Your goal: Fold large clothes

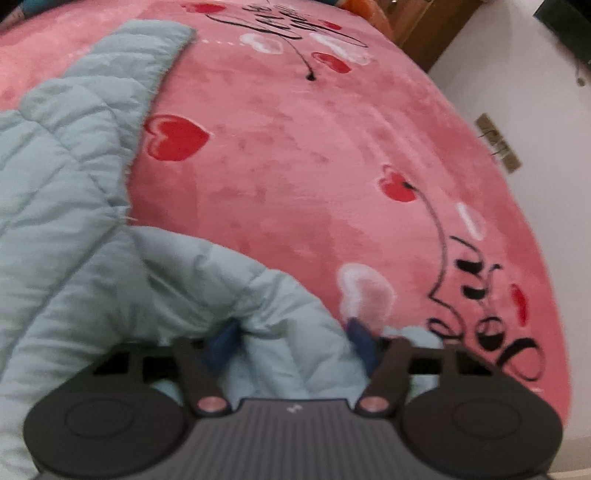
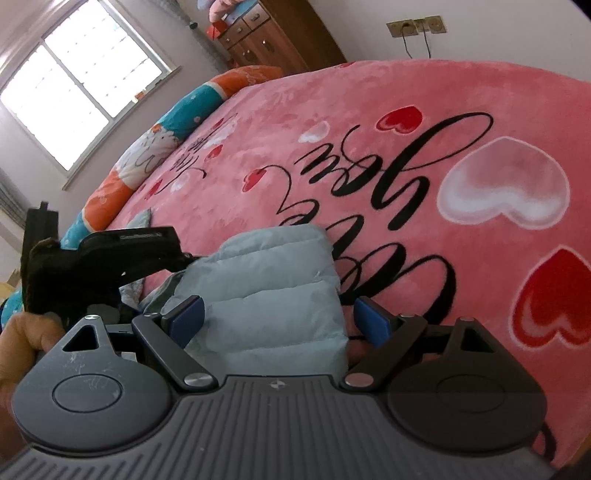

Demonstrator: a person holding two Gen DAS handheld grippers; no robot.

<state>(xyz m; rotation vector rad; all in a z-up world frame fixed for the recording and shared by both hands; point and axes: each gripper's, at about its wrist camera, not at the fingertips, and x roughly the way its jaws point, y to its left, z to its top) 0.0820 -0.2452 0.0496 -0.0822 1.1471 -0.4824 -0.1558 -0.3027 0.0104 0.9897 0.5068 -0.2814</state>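
Observation:
A pale blue-green quilted jacket (image 1: pixel 74 206) lies on the pink bed blanket (image 1: pixel 295 147), spread along the left of the left wrist view. My left gripper (image 1: pixel 293 341) is open, its blue pads (image 1: pixel 223 345) set either side of a puffy fold of the jacket, probably a sleeve. In the right wrist view the jacket's sleeve end (image 2: pixel 273 291) lies between the blue pads (image 2: pixel 188 317) of my right gripper (image 2: pixel 282 319), which is open around it. The left gripper's black body (image 2: pixel 96 266) shows at the left there, held by a hand.
The pink blanket (image 2: pixel 369 110) has red and white hearts and black script. A rolled orange and teal quilt (image 2: pixel 155 147) lies along the bed's far side. A wooden cabinet (image 2: pixel 273 37), a window (image 2: pixel 74 81) and wall sockets (image 2: pixel 413 26) stand beyond the bed.

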